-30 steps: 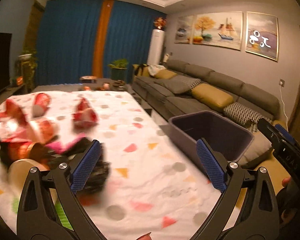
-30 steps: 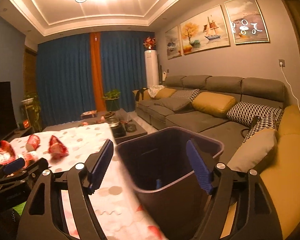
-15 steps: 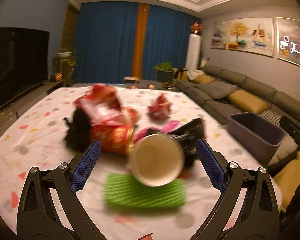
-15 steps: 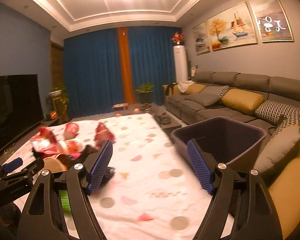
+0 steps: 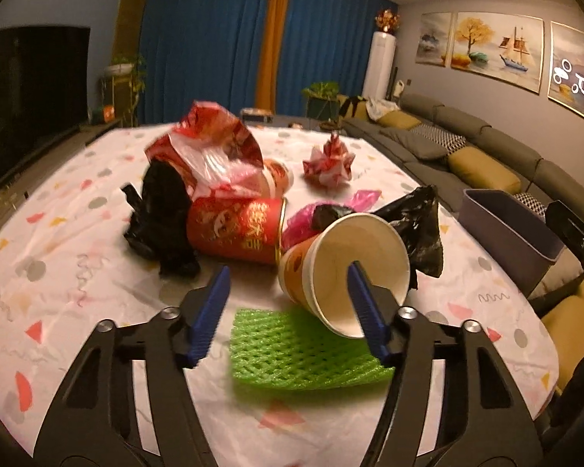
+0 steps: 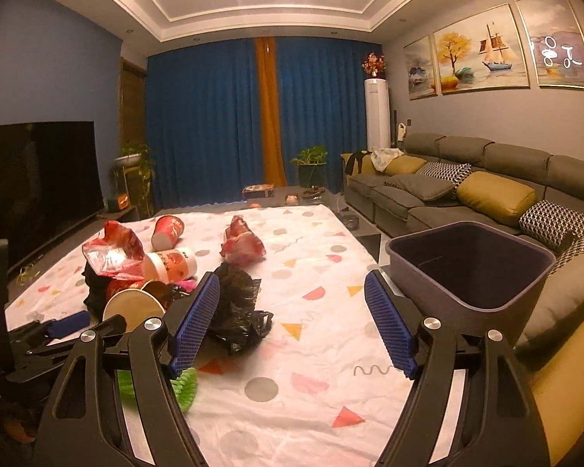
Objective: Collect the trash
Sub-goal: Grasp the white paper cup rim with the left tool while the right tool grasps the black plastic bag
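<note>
Blue-padded fingers of the left gripper [image 5: 286, 292] stand wide apart, holding nothing; a paper cup [image 5: 344, 272] lies on its side between their tips, green foam netting [image 5: 303, 352] just below. Likewise spread and empty, the right gripper [image 6: 292, 311] has a black plastic bag [image 6: 237, 307] beside its left finger and the purple bin [image 6: 471, 268] past its right.

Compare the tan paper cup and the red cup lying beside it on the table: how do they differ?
The tan cup is orange-tan with a plain white inside; the red cup is red with gold printing. The tan cup's mouth faces the left-wrist camera, tilted up; the red cup shows its side, mouth pointing right. The tan cup's rim lies over green foam netting; the red cup leans against black plastic. Both are tipped over.
</note>
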{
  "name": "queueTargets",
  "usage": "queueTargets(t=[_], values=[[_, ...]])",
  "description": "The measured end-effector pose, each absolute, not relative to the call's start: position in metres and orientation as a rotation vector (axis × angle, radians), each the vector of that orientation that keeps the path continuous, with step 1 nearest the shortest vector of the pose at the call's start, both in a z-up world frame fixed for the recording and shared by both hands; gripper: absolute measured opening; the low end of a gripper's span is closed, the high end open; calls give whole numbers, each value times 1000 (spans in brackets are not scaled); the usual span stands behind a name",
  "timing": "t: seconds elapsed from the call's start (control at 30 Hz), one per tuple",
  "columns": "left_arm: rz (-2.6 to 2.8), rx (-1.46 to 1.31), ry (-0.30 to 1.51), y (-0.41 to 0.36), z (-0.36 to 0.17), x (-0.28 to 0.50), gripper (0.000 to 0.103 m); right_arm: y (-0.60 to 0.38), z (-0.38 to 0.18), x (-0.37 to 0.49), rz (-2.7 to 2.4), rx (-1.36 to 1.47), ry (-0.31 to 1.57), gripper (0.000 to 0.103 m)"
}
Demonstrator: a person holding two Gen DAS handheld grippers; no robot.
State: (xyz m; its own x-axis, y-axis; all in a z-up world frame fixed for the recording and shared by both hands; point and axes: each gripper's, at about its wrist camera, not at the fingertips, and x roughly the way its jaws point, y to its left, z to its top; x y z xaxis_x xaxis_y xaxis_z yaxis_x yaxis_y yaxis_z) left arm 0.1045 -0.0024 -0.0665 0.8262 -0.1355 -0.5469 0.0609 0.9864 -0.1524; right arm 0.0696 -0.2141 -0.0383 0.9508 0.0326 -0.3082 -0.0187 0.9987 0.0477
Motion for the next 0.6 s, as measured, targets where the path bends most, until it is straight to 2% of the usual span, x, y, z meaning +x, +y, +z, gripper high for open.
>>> queueTargets(t=[0.03, 0.07, 0.13, 0.23, 0.3, 0.6], values=[[-110, -138, 603, -2, -68, 108, 48, -212, -39, 72, 28, 44, 317, 75], [-113, -141, 612, -2, -69, 110, 44, -211, -40, 74, 32, 43, 322, 75], [-118, -146, 629, -3, -72, 114, 26, -208, -43, 80, 40, 42, 335, 75], [-121, -154, 650, -4, -76, 119, 8, -202, -48, 90, 60, 47, 362, 75], [-122, -167, 654, -2, -78, 121, 2, -199, -51, 97, 72, 52, 380, 75], [-130, -237, 551, 19, -54, 99, 2, -178, -62, 124, 118, 46, 433, 75]])
